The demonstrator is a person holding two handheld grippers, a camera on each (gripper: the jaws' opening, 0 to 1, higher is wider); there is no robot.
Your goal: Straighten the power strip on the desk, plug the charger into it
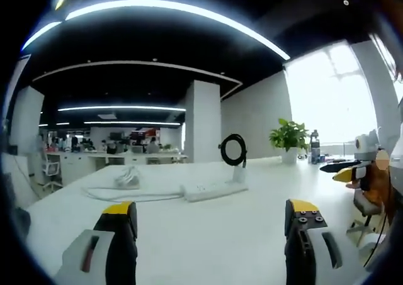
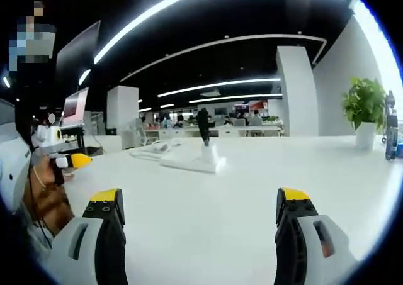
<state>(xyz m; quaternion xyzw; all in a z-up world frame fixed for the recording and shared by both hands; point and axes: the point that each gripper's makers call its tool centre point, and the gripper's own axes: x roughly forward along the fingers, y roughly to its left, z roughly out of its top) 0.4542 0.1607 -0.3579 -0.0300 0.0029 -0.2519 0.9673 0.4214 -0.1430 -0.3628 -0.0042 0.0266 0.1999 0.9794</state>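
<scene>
Left gripper view showed a flat white power strip [image 1: 214,189] on the smooth desk [image 1: 208,247]; both grippers' jaws stood spread, empty.

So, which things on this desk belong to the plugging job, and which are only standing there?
For the job:
- power strip
- charger with coiled black cable, standing by the strip's end
- left tongs and right tongs, both open

Only standing there:
- potted plant
- bottle
- white cable bundle
</scene>
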